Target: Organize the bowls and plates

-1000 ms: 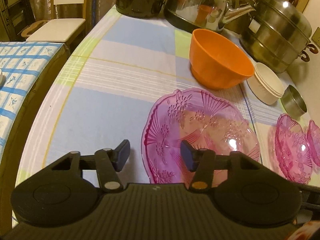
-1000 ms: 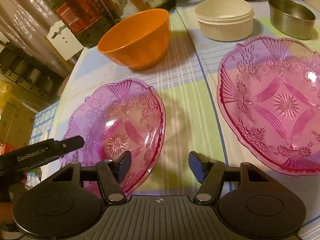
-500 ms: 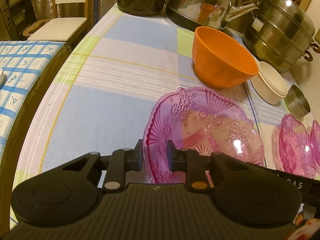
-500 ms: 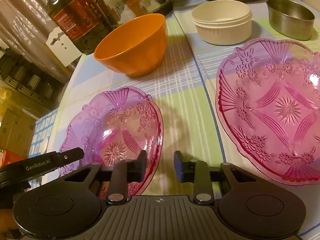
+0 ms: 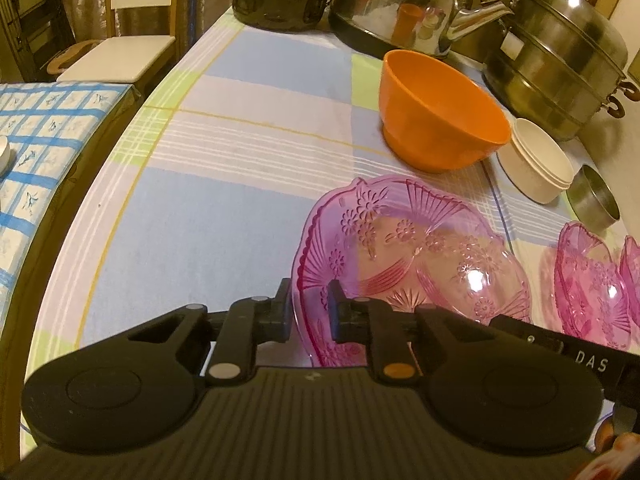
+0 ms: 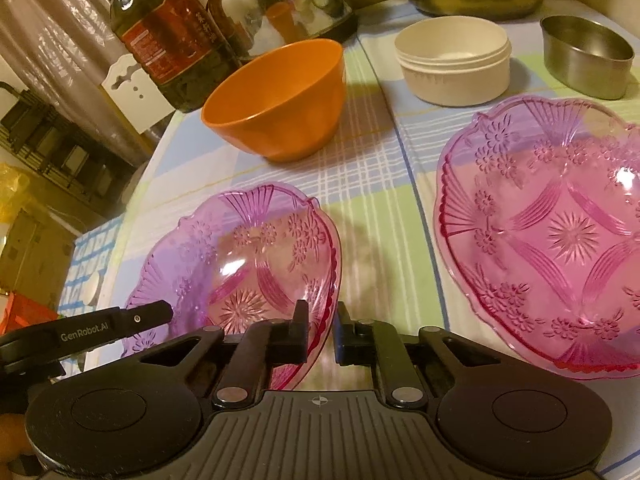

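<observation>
A pink glass plate (image 5: 408,256) lies on the checked tablecloth; it also shows in the right wrist view (image 6: 240,264). My left gripper (image 5: 309,312) is shut on its left rim. My right gripper (image 6: 321,336) is shut on its right rim. A second pink glass plate (image 6: 560,232) lies to the right; in the left wrist view (image 5: 588,280) it shows at the right edge. An orange bowl (image 5: 440,112) stands behind, also in the right wrist view (image 6: 280,100).
A cream round container (image 6: 456,64) and a steel bowl (image 6: 584,56) stand at the back right. A kettle (image 5: 404,4), a steel steamer pot (image 5: 560,52) and an oil bottle (image 6: 168,36) line the back. The table edge (image 5: 100,184) runs on the left.
Both grippers closed from open onto opposite rims of the left pink plate. Both moved slightly forward toward the plate.
</observation>
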